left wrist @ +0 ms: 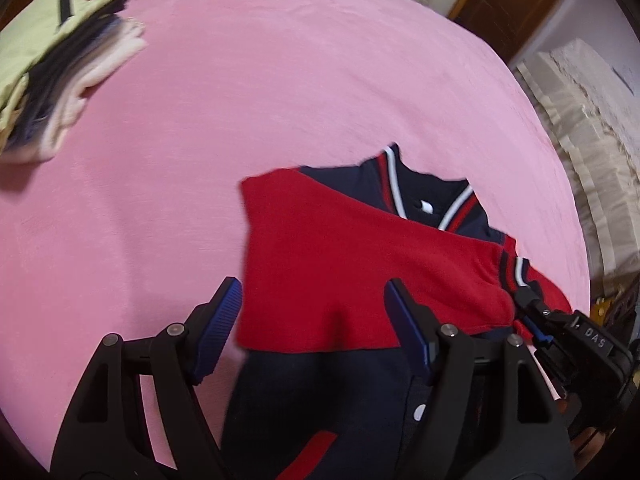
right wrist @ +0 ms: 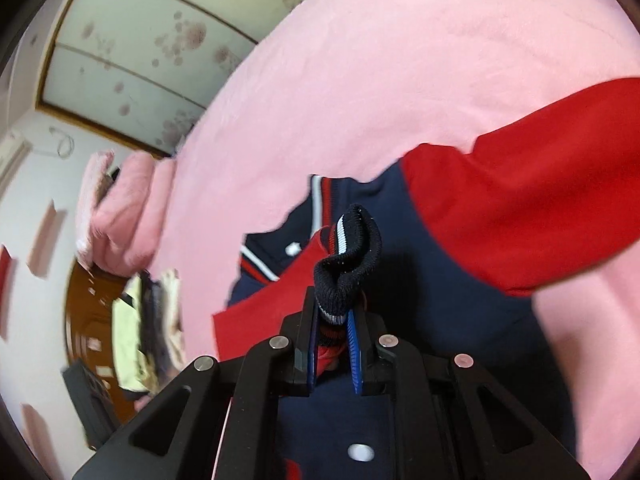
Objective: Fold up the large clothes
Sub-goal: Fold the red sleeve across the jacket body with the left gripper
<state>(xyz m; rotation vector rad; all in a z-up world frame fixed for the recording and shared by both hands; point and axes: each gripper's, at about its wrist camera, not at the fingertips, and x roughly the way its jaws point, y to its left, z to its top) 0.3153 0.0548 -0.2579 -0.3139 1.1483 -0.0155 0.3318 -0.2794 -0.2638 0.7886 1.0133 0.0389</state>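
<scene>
Left view: left gripper is hovering wide open over the red-sleeved navy knit jacket lying on the pink bedspread. Right view: right gripper is clamping the ribbed striped cuff; advisable to draw the sleeve flat across the body.

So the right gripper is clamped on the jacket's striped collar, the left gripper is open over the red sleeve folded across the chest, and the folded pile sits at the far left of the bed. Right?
Not the collar. The right wrist view shows the right gripper shut on the striped cuff of a red sleeve; the collar lies flat beyond it. The rest stands: left gripper open over the folded sleeve, pile at far left.
</scene>
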